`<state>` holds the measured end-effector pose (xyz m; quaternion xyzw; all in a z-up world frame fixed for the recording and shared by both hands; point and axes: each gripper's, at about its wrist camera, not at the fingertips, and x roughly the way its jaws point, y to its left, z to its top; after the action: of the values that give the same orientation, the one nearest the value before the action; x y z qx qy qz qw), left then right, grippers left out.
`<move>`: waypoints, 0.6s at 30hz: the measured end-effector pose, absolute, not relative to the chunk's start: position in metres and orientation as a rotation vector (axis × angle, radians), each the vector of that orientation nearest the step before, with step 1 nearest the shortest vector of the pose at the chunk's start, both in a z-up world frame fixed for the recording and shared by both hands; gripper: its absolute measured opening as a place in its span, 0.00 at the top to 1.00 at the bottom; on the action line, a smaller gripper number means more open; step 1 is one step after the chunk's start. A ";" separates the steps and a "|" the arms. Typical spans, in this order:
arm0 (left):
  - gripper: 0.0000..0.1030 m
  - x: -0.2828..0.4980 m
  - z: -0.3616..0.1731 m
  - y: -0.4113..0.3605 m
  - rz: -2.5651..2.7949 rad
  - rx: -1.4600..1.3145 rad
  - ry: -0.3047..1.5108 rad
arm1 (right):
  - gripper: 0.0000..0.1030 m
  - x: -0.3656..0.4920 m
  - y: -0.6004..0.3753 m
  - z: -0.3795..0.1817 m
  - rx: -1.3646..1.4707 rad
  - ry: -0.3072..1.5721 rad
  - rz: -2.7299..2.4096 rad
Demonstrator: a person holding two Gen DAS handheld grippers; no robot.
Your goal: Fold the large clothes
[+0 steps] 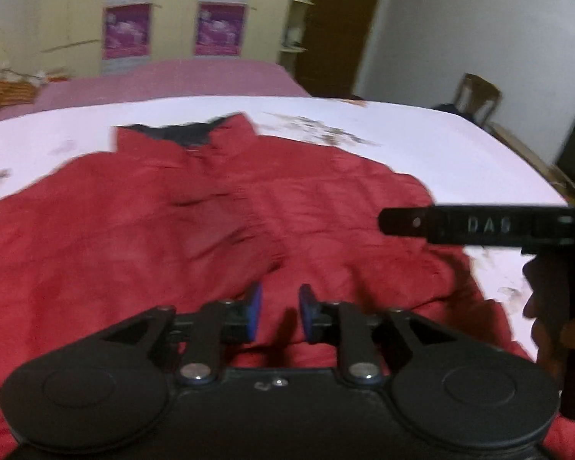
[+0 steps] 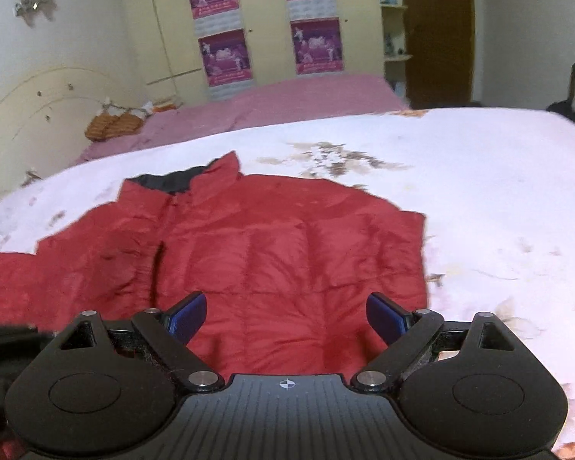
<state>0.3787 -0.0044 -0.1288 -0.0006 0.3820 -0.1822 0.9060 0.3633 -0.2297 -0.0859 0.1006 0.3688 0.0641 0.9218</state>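
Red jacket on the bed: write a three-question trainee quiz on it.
1. True or false: the red jacket lies on a floral bedspread.
2. Which gripper stands wider open: A left gripper, B right gripper?
3. What colour is the collar lining?

Key: 1 true; 2 B; 3 dark, black or grey.

Left gripper (image 1: 280, 314): black body, round side discs, silver pivot screws, blue pads. Right gripper (image 2: 285, 318): same, ribbed plate, crosshair mark at 6 o'clock.
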 end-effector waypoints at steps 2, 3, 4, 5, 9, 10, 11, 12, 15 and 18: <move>0.75 0.369 -0.125 0.014 -0.312 0.004 0.783 | 0.13 0.369 -0.217 -0.085 0.198 0.758 0.174; 0.71 0.367 -0.123 0.026 -0.279 0.000 0.782 | 0.13 0.372 -0.210 -0.085 0.194 0.759 0.197; 0.70 0.368 -0.121 0.036 -0.240 -0.004 0.782 | 0.13 0.376 -0.202 -0.085 0.193 0.763 0.222; 0.69 0.365 -0.120 0.048 -0.202 -0.010 0.780 | 0.13 0.381 -0.194 -0.087 0.191 0.769 0.242; 0.65 0.352 -0.106 0.097 -0.053 -0.055 0.760 | 0.13 0.400 -0.163 -0.096 0.191 0.811 0.307; 0.65 0.347 -0.104 0.107 -0.022 -0.060 0.759 | 0.13 0.403 -0.156 -0.099 0.189 0.819 0.314; 0.65 0.342 -0.103 0.117 0.007 -0.063 0.754 | 0.13 0.408 -0.150 -0.103 0.186 0.829 0.321; 0.65 0.336 -0.102 0.124 0.030 -0.064 0.749 | 0.13 0.411 -0.144 -0.106 0.184 0.839 0.329; 0.65 0.319 -0.103 0.147 0.112 -0.064 0.744 | 0.14 0.420 -0.129 -0.116 0.169 0.878 0.345; 0.65 0.308 -0.107 0.167 0.181 -0.091 0.757 | 0.67 0.419 -0.120 -0.117 0.148 0.890 0.365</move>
<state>0.3081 0.1665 -0.1074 -0.0442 0.3688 0.0884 0.9242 0.4192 -0.1204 -0.1173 0.0713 0.4278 0.1754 0.8838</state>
